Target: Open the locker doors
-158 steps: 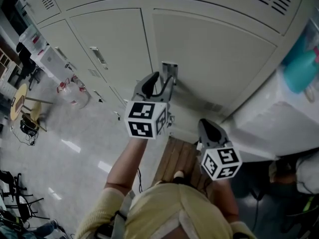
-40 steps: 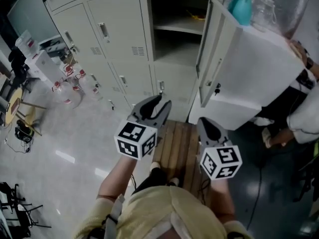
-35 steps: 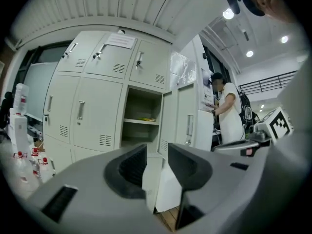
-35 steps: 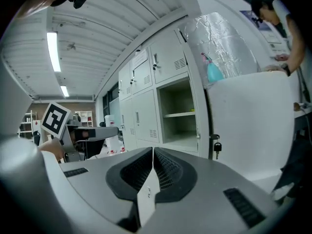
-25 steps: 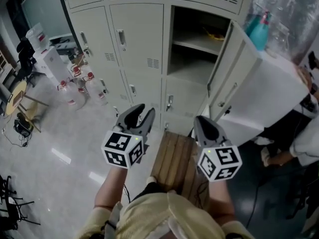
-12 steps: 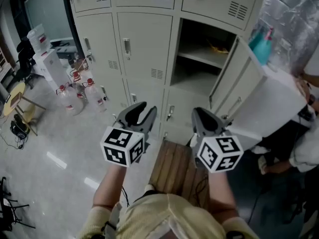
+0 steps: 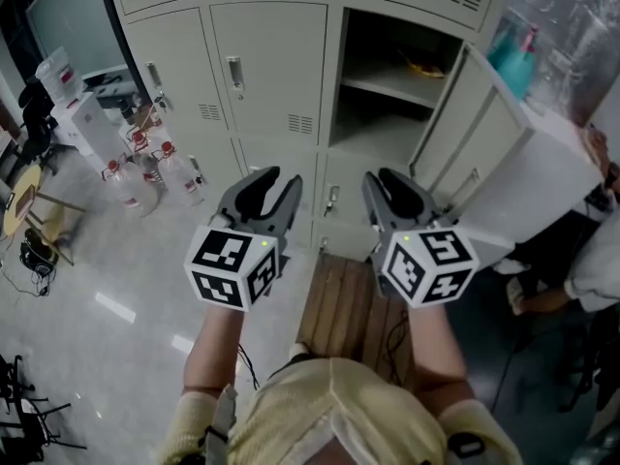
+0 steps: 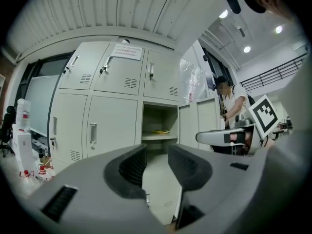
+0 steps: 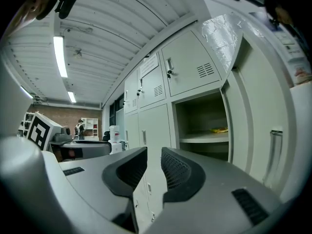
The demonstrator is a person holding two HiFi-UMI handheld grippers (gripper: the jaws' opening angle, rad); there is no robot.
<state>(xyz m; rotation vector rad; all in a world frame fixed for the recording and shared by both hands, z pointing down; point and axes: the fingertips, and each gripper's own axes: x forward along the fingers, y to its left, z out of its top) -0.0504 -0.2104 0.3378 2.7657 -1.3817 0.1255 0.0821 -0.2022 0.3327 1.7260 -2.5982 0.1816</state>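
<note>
Head view: both tongs held before the lockers (image 7: 271,76).
Left tongs (image 7: 276,178) gape empty; right tongs (image 7: 385,178), just opening, hold nothing. One locker door (image 7: 528,153) stands swung open, right of them.

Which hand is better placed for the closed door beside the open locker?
Probably left: left gripper, open, empty, is below that closed door; right gripper, jaws just opening, empty, faces the open locker.

1. Glossy floor (image 7: 87,298): carries the locker bank (image 7: 271,66) and a slatted wooden board (image 7: 339,298) lying just in front of it.
2. Clear jugs (image 7: 176,178) with red caps: stand on the floor beside the lockers, at left.
3. Shelf (image 7: 387,90) inside the open compartment: a yellow object (image 7: 426,66) lies on it.
</note>
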